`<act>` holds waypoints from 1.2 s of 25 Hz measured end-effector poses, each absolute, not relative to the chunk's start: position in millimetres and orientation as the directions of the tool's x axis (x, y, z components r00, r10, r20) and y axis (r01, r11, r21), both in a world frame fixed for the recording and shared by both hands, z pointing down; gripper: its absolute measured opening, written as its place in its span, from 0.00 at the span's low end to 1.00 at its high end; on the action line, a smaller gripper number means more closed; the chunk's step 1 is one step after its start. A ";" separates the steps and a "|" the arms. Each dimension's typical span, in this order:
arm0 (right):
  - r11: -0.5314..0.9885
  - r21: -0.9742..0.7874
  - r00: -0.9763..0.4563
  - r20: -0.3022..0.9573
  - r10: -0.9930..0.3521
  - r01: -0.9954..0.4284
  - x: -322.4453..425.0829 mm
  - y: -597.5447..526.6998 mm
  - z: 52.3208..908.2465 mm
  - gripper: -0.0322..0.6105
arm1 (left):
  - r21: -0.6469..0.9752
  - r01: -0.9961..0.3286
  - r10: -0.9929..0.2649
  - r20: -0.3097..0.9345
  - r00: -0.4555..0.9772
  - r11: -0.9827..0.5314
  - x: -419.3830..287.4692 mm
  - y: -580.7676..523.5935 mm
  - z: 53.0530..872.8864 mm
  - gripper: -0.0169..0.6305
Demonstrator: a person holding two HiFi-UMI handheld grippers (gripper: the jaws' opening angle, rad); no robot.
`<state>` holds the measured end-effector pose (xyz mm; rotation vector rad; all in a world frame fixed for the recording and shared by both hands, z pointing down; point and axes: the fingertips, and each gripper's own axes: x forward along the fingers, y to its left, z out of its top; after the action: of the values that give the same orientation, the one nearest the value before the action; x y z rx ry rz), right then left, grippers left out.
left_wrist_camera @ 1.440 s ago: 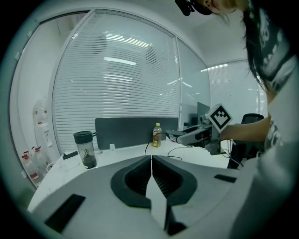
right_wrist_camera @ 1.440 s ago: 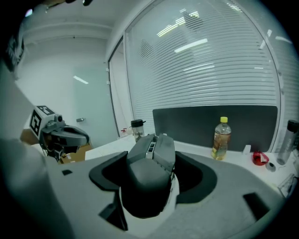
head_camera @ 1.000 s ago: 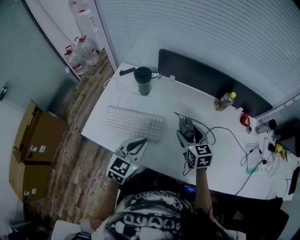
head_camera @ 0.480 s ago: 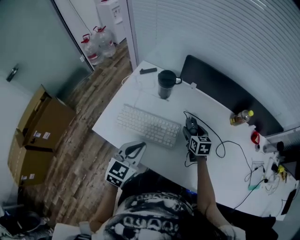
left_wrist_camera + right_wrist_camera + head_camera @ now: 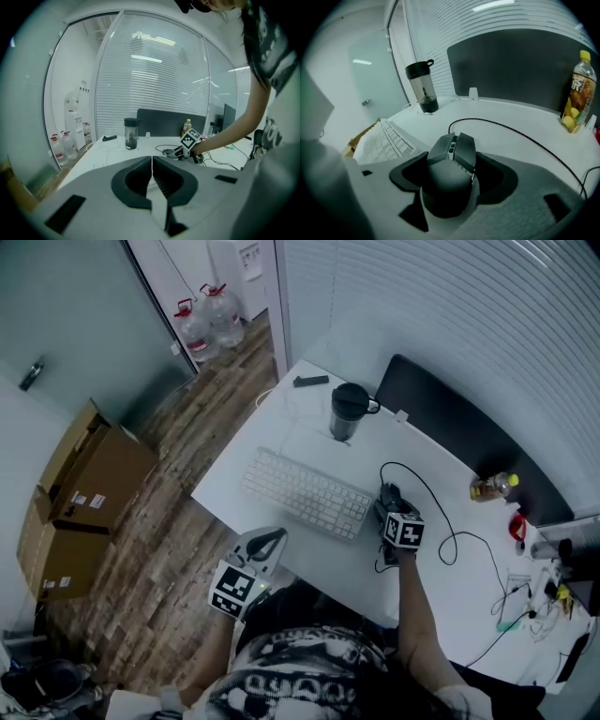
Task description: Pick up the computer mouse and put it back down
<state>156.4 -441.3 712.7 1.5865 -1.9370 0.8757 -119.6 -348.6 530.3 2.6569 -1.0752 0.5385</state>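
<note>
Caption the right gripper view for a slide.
Right hand-held gripper closed on the wired computer mouse, white keyboard to its left.

Head view: mouse [image 5: 387, 493] mostly hidden beneath right gripper [image 5: 390, 510].

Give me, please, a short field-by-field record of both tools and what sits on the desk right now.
left tool: jaws together, nothing between them, near the desk's front edge
right tool: jaws closed on the computer mouse
mouse height: cannot tell whether it is lifted
desk: white
keyboard: left of the mouse
dark cup: upright, beyond the keyboard
bottle: upright, far right of the mouse
</note>
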 end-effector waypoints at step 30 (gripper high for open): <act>-0.028 -0.265 -0.132 0.565 -0.815 -0.964 151.6 -283.9 629.5 0.34 | 0.147 -0.336 -0.246 0.429 0.869 -0.930 -9.4 -313.6 560.3 0.03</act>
<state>151.6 -283.9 629.5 1.8910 -2.0045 0.8983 -9.4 -313.6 560.3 2.8245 -0.4447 0.6061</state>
